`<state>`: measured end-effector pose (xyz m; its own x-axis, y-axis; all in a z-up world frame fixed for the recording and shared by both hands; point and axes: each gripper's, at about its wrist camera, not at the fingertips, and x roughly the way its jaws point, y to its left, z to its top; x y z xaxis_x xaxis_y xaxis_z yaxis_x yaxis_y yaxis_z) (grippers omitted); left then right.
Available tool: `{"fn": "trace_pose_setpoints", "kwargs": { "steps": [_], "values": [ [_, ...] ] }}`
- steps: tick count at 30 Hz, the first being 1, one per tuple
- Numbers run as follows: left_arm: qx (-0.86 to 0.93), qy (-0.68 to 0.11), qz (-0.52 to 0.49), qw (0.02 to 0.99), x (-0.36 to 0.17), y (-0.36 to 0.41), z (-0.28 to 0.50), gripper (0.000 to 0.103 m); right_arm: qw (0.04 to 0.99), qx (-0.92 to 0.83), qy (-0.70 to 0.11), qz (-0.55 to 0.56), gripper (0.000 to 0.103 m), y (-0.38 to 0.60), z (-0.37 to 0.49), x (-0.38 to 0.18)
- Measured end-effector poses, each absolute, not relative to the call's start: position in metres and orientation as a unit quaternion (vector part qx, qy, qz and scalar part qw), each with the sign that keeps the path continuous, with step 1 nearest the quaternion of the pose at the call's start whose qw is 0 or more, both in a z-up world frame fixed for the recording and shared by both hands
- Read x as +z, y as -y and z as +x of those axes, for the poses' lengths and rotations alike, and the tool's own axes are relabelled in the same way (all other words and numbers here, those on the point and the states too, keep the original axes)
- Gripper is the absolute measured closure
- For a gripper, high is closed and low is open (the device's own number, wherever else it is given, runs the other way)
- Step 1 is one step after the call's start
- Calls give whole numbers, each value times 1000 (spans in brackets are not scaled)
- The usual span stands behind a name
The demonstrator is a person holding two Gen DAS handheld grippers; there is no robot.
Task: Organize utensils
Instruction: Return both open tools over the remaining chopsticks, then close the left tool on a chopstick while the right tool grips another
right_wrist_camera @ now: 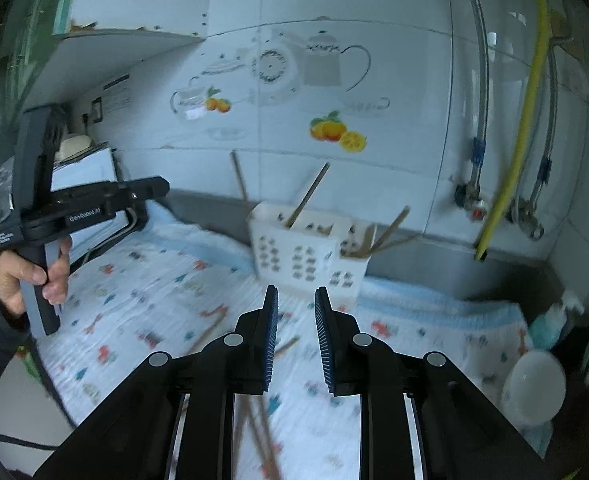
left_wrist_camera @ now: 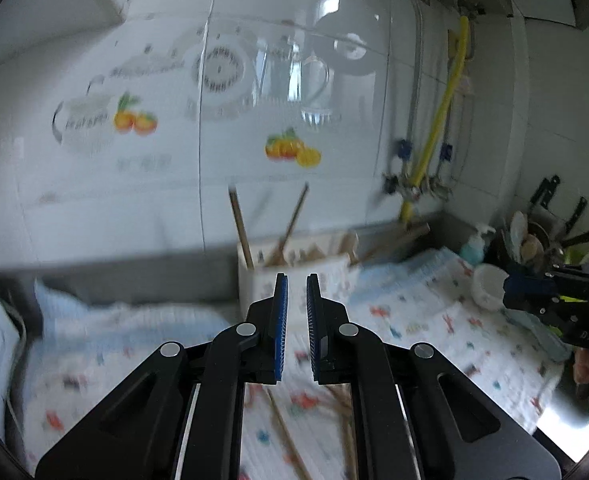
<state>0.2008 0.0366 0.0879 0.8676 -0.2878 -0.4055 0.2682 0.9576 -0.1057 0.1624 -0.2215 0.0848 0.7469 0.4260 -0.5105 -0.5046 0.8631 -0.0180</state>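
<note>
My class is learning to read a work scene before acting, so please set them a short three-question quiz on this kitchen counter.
1. True or false: the white utensil holder stands on the patterned cloth with upright chopsticks in it.
2. What is between the pads of the right gripper? A) a chopstick B) nothing C) a spoon
3. Fill in: the loose chopsticks lie flat on the ____.

Key: 1 true; 2 B; 3 cloth.
</note>
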Motion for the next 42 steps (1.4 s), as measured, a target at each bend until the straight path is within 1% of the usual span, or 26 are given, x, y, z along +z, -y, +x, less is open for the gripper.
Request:
{"fn": "trace_pose_setpoints", "kwargs": {
  "steps": [4,6,12,18,24,37,42],
  "values": [
    [-140,-234,-27,962,60,-37,177,93,925,258,-269,-76,84,223,136,51],
    [-137,-247,-26,959,44,-37,167,88,919,262,-284,-82,84,223,127,30],
    [-137,-287,-40,947,-1,-40,144,88,897,268,-338,-96,84,223,114,-32],
    [-133,-331,-58,932,-41,-39,136,88,881,272,-371,-112,85,221,119,-70],
    [-129,-370,-75,917,-73,-39,134,88,871,279,-386,-119,85,214,136,-85],
    [-131,-397,-87,904,-96,-33,133,88,861,281,-399,-143,86,209,155,-99],
    [-135,-404,-89,901,-101,-29,132,88,859,283,-400,-147,92,210,149,-100]
  ]
}}
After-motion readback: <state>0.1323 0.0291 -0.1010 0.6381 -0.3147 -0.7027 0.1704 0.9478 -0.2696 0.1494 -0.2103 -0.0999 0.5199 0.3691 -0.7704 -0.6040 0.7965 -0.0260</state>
